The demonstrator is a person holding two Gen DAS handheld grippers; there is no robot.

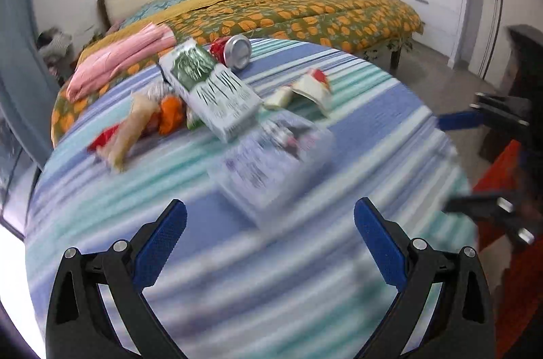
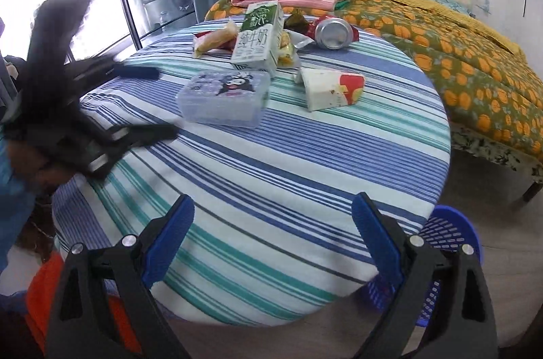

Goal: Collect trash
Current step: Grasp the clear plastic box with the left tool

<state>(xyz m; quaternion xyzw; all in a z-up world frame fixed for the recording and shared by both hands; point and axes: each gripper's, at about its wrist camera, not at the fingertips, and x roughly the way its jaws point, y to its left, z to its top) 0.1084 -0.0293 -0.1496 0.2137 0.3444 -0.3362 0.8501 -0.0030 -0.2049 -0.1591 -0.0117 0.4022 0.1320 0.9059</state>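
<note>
Both the left gripper (image 1: pixel 270 216) and right gripper (image 2: pixel 273 213) hover wide open, holding nothing, over the striped table (image 2: pixel 271 162); the milk carton (image 2: pixel 258 36), crushed can (image 2: pixel 332 34) and what look like wrappers (image 2: pixel 213 41) lie at its far side

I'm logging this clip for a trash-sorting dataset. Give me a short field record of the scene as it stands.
surface: round table with blue-green striped cloth
trash: green-white milk carton; crushed silver can; torn white-red paper carton; snack wrappers
other: clear plastic lidded box
bin: blue plastic basket, on floor beside table
left tongs: open, empty
right tongs: open, empty
</note>
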